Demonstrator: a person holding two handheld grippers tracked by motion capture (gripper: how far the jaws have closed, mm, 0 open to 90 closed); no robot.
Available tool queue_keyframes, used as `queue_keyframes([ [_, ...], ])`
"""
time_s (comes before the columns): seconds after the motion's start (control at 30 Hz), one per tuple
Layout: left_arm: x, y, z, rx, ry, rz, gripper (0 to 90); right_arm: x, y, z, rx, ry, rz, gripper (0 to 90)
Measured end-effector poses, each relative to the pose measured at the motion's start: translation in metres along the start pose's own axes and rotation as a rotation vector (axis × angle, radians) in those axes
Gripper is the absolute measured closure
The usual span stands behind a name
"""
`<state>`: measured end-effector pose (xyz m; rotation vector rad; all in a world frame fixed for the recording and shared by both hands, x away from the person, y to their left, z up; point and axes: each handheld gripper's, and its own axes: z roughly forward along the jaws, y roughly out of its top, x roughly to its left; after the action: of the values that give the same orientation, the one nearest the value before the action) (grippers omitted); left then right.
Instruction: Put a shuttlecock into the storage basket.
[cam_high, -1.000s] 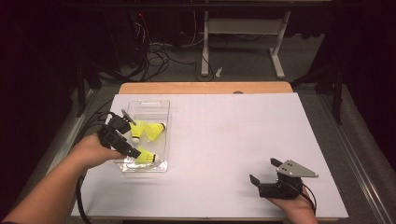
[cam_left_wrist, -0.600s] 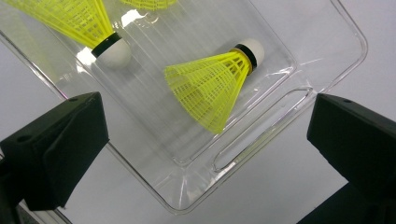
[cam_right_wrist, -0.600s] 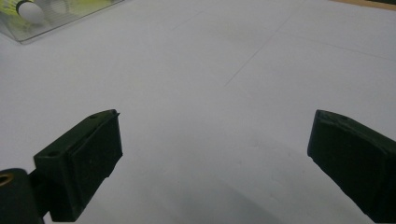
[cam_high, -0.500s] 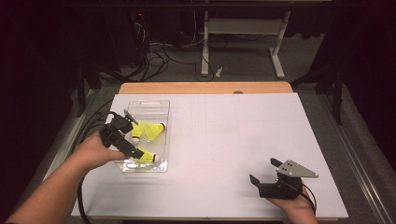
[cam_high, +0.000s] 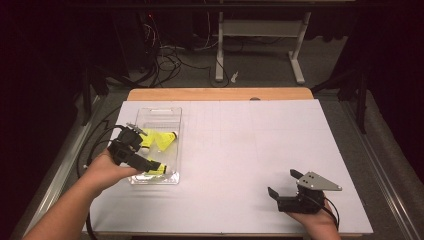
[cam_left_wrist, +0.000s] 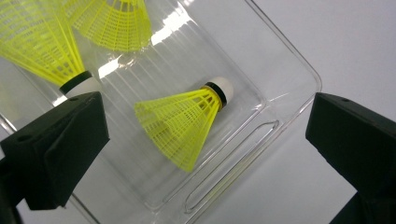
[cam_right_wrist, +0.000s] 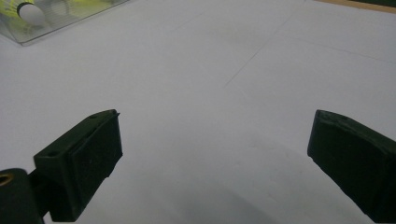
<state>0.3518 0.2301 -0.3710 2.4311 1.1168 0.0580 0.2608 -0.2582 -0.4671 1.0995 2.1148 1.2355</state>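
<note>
Left claw (cam_left_wrist: 205, 140) wide apart above shuttlecock (cam_left_wrist: 184, 121) in tray (cam_left_wrist: 280, 79)

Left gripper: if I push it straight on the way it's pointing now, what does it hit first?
Most likely the yellow shuttlecock lying in the clear tray: it sits between the open left gripper jaws, untouched. Depth is hard to judge; the tray floor lies right beneath it.
</note>
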Motion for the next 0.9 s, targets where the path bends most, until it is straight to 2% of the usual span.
queue_keyframes([
  [0.1, 0.002, -0.007, 0.002, -0.052, -0.003, -0.004, 0.8, 0.001, 0.000, 0.000, 0.002, 0.001, -0.001, 3.8],
  [0.33, 0.004, -0.025, 0.009, -0.110, 0.005, -0.004, 0.8, 0.002, 0.000, 0.001, 0.002, 0.002, -0.001, 3.8],
  [0.5, 0.008, -0.037, 0.009, -0.174, 0.014, -0.004, 0.8, 0.002, 0.000, 0.002, 0.003, 0.002, -0.005, 3.8],
  [0.67, 0.009, -0.048, 0.013, -0.251, -0.006, -0.006, 0.9, 0.001, 0.000, 0.002, 0.001, -0.002, -0.002, 3.8],
  [0.9, 0.008, -0.059, 0.023, -0.328, -0.024, 0.001, 1.4, 0.003, 0.000, 0.004, 0.001, -0.009, -0.009, 3.8],
])
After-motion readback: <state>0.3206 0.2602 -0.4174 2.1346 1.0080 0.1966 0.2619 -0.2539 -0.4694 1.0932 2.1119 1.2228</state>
